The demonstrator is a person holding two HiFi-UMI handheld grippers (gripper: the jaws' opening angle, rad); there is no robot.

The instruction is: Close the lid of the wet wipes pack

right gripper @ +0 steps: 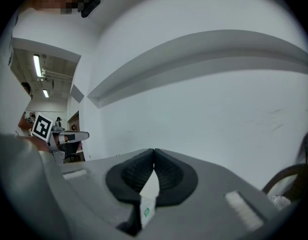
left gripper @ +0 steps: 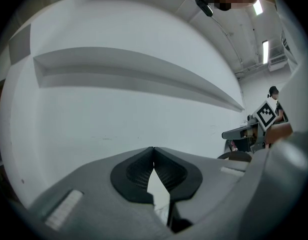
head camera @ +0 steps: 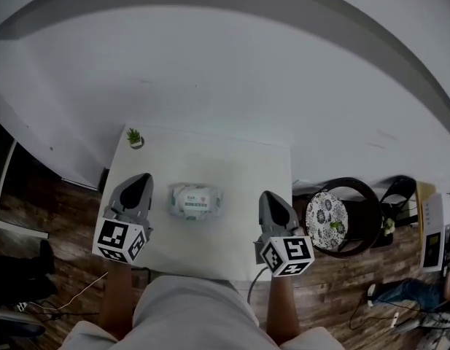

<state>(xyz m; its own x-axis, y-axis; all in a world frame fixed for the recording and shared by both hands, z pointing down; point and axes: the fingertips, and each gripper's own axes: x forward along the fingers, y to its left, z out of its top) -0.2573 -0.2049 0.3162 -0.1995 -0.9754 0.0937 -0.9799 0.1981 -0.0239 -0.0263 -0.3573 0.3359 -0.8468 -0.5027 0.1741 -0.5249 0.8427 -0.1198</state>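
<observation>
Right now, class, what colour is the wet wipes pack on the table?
White with a green label; the wet wipes pack shows best in the head view.

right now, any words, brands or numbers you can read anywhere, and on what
No text can be read in any view.
wet wipes pack: green print on top, too small to read.
marker cubes and: black-and-white square patterns, no letters.
white box at the right edge: too blurred to read.
</observation>
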